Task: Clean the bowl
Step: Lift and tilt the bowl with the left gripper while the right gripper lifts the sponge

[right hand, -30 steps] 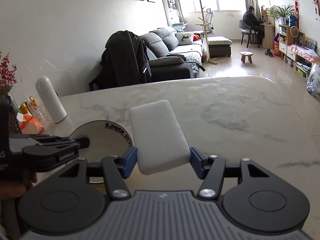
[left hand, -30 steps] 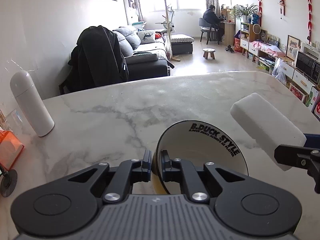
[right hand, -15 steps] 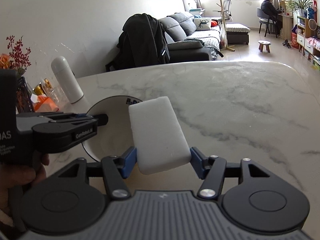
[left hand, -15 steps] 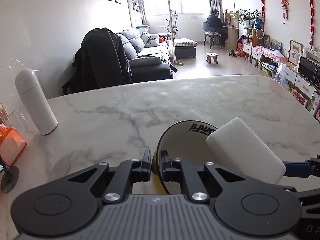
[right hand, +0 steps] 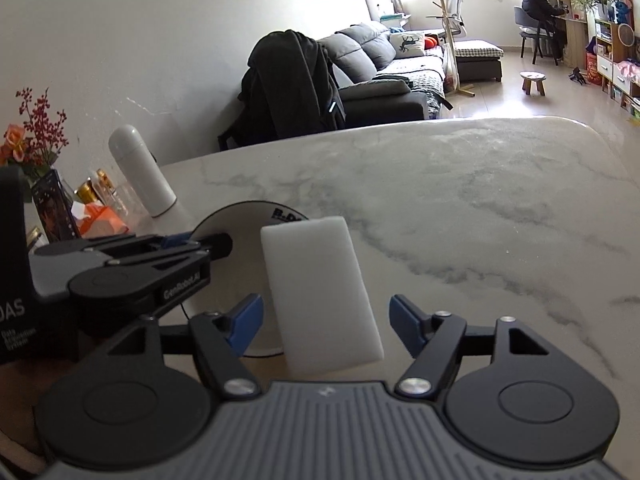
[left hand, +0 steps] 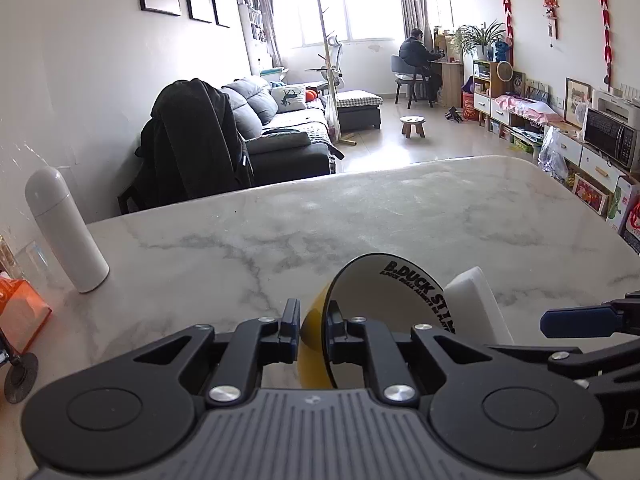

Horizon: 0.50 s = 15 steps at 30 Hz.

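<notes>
A bowl (left hand: 384, 304), yellow outside and white inside with a black lettered rim, is tilted on its side low over the marble table (left hand: 360, 216). My left gripper (left hand: 312, 316) is shut on its rim, one pad inside and one outside, and its jaws are easing open. A white sponge block (right hand: 320, 292) stands on end against the bowl's right edge. My right gripper (right hand: 326, 320) is open around the sponge. Its jaws are opening, and both blue pads (right hand: 404, 320) are clear of the sponge. The bowl (right hand: 240, 224) and the left gripper (right hand: 216, 244) also show in the right wrist view.
A white flask (left hand: 66, 232) stands at the table's left, near an orange tissue pack (left hand: 20, 312) and a vase of flowers (right hand: 36, 140). A chair draped with a black coat (left hand: 192, 140) is behind the far edge. A person (left hand: 416, 60) sits far back.
The right gripper brought the sponge down and left against the bowl's edge, then its jaws spread and let go of it. The bowl tipped more upright in the left gripper.
</notes>
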Motion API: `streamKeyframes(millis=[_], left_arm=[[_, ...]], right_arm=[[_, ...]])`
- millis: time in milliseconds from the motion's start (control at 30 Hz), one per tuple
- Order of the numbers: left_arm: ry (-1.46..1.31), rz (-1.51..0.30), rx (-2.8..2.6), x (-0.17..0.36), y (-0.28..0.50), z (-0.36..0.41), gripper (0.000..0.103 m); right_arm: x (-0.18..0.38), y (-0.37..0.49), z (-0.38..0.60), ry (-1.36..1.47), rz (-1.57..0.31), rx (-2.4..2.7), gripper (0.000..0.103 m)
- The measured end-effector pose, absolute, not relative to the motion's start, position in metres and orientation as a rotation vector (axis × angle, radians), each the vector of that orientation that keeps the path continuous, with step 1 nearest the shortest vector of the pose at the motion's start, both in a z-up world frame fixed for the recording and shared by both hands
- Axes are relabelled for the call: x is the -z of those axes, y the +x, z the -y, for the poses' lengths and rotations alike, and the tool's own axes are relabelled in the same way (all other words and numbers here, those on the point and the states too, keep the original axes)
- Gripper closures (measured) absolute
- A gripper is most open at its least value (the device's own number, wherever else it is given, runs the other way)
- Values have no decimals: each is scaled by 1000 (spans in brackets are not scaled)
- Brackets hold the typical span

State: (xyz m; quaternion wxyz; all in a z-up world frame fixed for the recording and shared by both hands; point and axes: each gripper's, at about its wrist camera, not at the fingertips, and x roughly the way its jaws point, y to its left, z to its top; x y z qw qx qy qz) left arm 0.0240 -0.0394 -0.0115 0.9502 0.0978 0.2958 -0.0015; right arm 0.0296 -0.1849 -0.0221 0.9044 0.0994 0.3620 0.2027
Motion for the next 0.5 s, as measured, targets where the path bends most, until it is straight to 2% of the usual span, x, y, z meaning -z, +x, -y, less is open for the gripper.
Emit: streamKeyframes(millis=[300, 400, 500], left_arm=[[222, -587, -1, 13, 20, 48, 89], [223, -588, -3, 13, 20, 47, 89], [224, -590, -3, 13, 21, 47, 89]], right_arm=[[35, 26, 191, 205, -761, -397, 29], [34, 16, 189, 149, -733, -388, 35], [32, 6, 188, 98, -699, -389, 37]])
